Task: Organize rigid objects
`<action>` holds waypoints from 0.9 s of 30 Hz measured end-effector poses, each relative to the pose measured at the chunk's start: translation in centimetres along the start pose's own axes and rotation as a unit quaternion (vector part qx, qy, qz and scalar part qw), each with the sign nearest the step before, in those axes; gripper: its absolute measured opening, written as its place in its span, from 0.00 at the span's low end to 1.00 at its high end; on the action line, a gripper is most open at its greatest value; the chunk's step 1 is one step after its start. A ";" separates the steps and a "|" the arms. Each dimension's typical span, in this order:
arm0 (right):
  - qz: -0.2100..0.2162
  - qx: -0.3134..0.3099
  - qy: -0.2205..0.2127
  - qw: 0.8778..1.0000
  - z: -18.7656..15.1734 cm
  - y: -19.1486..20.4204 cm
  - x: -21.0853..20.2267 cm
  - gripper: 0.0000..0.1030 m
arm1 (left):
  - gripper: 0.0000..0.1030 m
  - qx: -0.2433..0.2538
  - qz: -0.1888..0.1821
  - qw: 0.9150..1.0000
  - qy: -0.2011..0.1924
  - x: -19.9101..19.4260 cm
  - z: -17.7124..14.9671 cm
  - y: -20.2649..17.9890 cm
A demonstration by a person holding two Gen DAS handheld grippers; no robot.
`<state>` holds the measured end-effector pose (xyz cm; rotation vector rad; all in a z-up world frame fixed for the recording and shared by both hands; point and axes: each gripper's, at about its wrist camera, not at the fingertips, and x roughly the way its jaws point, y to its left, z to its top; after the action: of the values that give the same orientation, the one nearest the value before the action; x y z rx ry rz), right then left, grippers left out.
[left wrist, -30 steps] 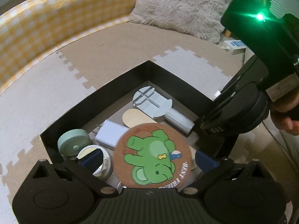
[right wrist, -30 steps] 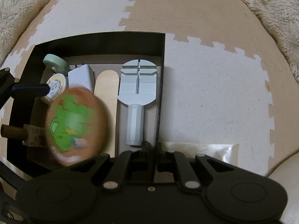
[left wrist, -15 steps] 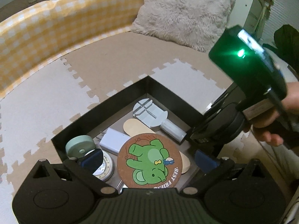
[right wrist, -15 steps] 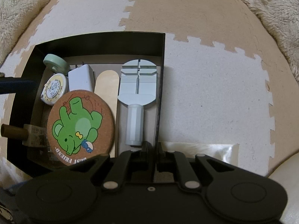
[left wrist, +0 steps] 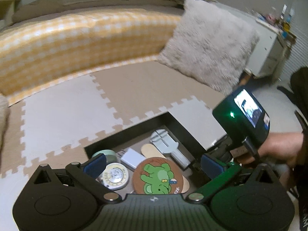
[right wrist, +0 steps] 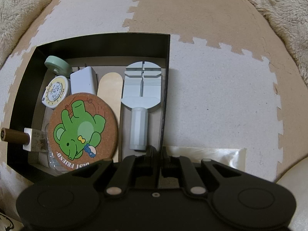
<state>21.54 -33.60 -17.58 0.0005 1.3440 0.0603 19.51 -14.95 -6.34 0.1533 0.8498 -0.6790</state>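
Observation:
A black box [right wrist: 107, 40] sits on the foam mat. In it lie a round cork coaster with a green elephant [right wrist: 82, 132], a grey watch tool [right wrist: 141, 96], a wooden stick [right wrist: 110, 88], a white charger [right wrist: 82, 81], a yellow tape measure [right wrist: 55, 91], a green round case [right wrist: 56, 63] and a brown-capped bottle [right wrist: 23, 139]. My left gripper [left wrist: 153, 162] is open and empty, raised above the box; the coaster [left wrist: 157, 176] lies below it. My right gripper [right wrist: 156, 152] is shut on the box's right wall at its near corner.
Beige and white foam mat tiles [right wrist: 221, 88] surround the box. A yellow checked cushion [left wrist: 77, 38] and a fluffy grey pillow [left wrist: 207, 44] stand behind. A clear plastic sheet [right wrist: 207, 159] lies right of the box. A white cabinet [left wrist: 271, 46] is at the far right.
The coaster dropped from the left gripper into the box and lies still. The left gripper has risen and pulled back from the box. The right gripper has not moved.

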 end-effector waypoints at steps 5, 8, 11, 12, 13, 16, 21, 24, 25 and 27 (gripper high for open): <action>-0.006 0.013 -0.008 1.000 0.0 -0.5 -0.7 0.12 | 1.00 -0.033 0.024 0.999 -0.012 -1.7 -0.3 0.6; 0.001 0.039 -0.034 0.999 0.1 -1.1 -2.3 0.15 | 1.00 -0.046 0.043 0.998 -0.021 -2.7 -0.6 0.8; -0.003 0.051 -0.068 0.996 0.1 -1.2 -4.4 0.23 | 1.00 -0.057 0.065 0.996 -0.030 -3.7 -0.9 0.9; -0.002 0.050 -0.081 0.995 0.0 -1.1 -5.1 0.25 | 1.00 -0.062 0.071 0.995 -0.034 -4.1 -1.0 0.9; 0.002 0.052 -0.093 0.994 -0.1 -1.0 -5.9 0.26 | 1.00 -0.065 0.075 0.994 -0.037 -4.5 -1.1 1.0; 0.017 0.070 -0.133 0.988 -0.7 -0.7 -8.7 0.33 | 1.00 -0.072 0.090 0.992 -0.050 -5.8 -1.5 1.0; 0.021 0.071 -0.200 0.977 -2.4 0.3 -13.7 0.41 | 1.00 -0.074 0.120 0.988 -0.065 -8.1 -2.2 0.3; 0.031 0.076 -0.229 0.970 -3.9 0.8 -16.3 0.45 | 1.00 -0.075 0.132 0.985 -0.081 -9.8 -2.6 -0.2; 0.032 0.076 -0.237 0.968 -4.6 1.1 -17.1 0.46 | 1.00 -0.076 0.135 0.984 -0.086 -10.4 -2.7 -0.4; 0.036 0.075 -0.253 0.964 -5.9 1.7 -18.5 0.49 | 1.00 -0.075 0.139 0.983 -0.094 -11.5 -3.0 -0.7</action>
<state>11.61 -32.93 -0.87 0.1828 0.8342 0.0179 11.77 -8.69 0.21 0.0684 0.6793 -0.3587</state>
